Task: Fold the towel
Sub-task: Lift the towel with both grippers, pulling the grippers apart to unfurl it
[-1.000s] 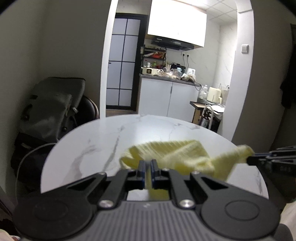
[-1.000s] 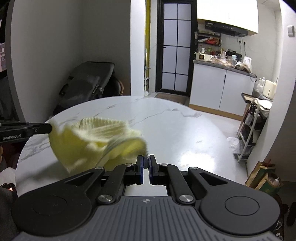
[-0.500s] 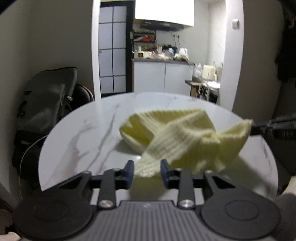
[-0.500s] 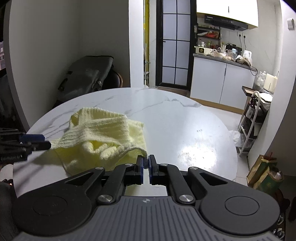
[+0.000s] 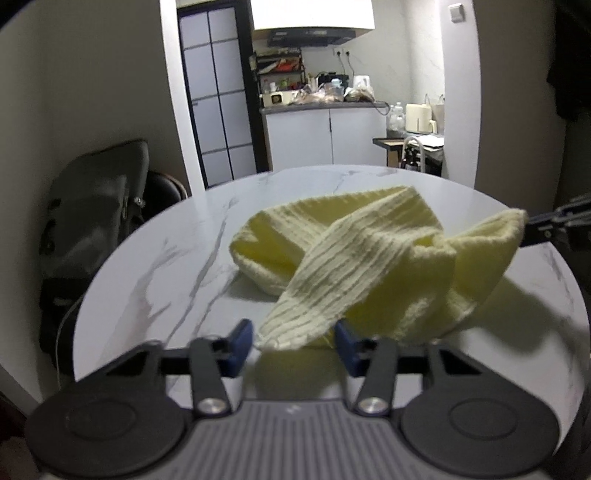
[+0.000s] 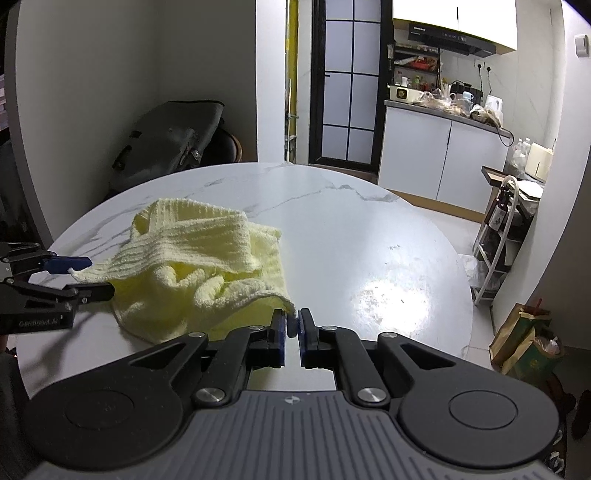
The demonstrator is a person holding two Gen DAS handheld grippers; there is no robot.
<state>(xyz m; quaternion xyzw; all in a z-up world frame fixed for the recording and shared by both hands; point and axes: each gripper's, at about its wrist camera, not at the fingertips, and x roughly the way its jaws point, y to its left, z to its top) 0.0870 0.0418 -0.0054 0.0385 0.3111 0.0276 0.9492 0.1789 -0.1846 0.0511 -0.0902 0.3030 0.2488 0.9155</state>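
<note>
the yellow towel [image 5: 354,266] lies crumpled on the round marble table [image 5: 155,273]. my left gripper [image 5: 293,341] has its jaws apart, and they have just been closing a little; one towel corner lies loose between them, not pressed. my right gripper [image 6: 293,325] is pinched tight on another corner, lifting it just off the tabletop.

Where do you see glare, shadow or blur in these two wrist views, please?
Right wrist view: a bright ceiling-light glare patch on the marble table; the picture is sharp, with fisheye bending at the edges. Left wrist view: softer and dimmer, the yellow towel casts a dark shadow to its right, and the overexposed kitchen cabinet is blown out white.
</note>
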